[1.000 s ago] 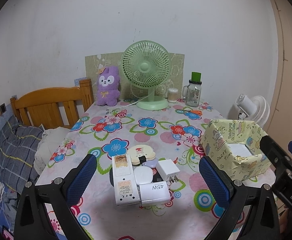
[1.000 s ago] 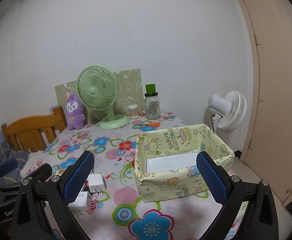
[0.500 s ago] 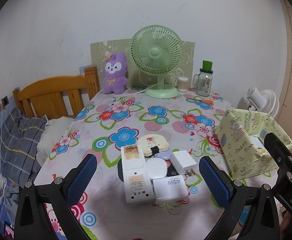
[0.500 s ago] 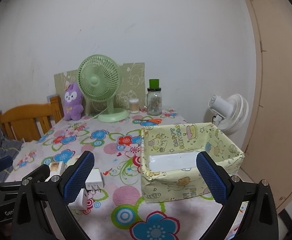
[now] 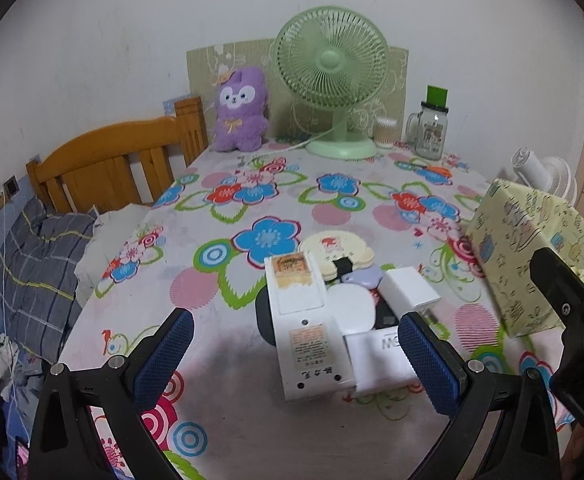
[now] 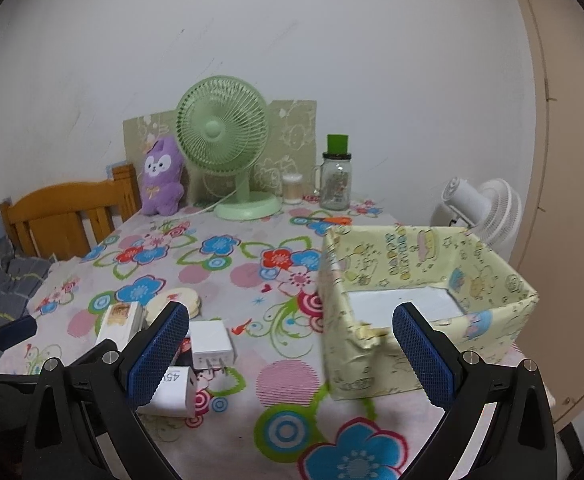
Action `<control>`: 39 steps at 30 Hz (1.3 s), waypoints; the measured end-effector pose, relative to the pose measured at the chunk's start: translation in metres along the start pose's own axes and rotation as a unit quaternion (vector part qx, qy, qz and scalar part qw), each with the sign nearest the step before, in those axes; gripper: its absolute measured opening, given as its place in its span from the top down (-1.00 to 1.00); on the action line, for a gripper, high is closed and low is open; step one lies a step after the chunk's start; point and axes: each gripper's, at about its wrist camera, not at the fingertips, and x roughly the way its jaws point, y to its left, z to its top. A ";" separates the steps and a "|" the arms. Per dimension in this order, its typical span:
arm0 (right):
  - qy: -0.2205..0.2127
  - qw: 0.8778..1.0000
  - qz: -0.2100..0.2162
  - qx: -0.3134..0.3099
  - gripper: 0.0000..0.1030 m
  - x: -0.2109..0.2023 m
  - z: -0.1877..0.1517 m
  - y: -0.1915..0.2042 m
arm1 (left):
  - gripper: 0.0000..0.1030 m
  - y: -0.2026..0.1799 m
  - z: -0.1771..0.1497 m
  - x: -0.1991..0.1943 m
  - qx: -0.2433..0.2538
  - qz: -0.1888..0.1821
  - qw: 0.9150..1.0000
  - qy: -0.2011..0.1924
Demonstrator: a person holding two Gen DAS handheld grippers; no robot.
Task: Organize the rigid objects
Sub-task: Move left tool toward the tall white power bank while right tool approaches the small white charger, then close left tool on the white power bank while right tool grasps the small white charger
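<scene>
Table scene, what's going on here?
A person holds a hand-held gripper in each hand over a flowered table. The left hand-held gripper is open, its fingers framing a pile of white chargers and small gadgets, touching nothing yet. The right hand-held gripper is also open and empty, facing a yellow box that looks empty. Nothing has been put in the box; a green fan and jar stand at the back.

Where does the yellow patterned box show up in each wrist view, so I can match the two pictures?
Left wrist: the yellow patterned box sits at the right edge, partly behind the right gripper.
Right wrist: the box fills the right of centre, its open top visible.
Shared landmark: the green fan at the table's far end.
</scene>
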 end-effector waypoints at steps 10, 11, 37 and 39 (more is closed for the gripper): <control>0.024 1.000 0.003 -0.019 -1.00 0.025 -0.007 0.024 | -0.98 0.005 -0.002 0.029 0.005 0.007 1.000 0.027; 0.026 0.999 0.004 -0.019 -1.00 0.028 -0.008 0.026 | -0.98 0.006 -0.002 0.031 0.005 0.009 1.000 0.028; 0.125 0.992 0.015 0.016 -0.75 0.100 -0.013 0.049 | 0.10 0.014 0.004 0.067 0.019 -0.043 0.997 0.057; 0.136 0.990 0.018 0.022 -0.68 0.105 -0.014 0.049 | 0.10 0.015 0.005 0.067 0.020 -0.043 0.997 0.057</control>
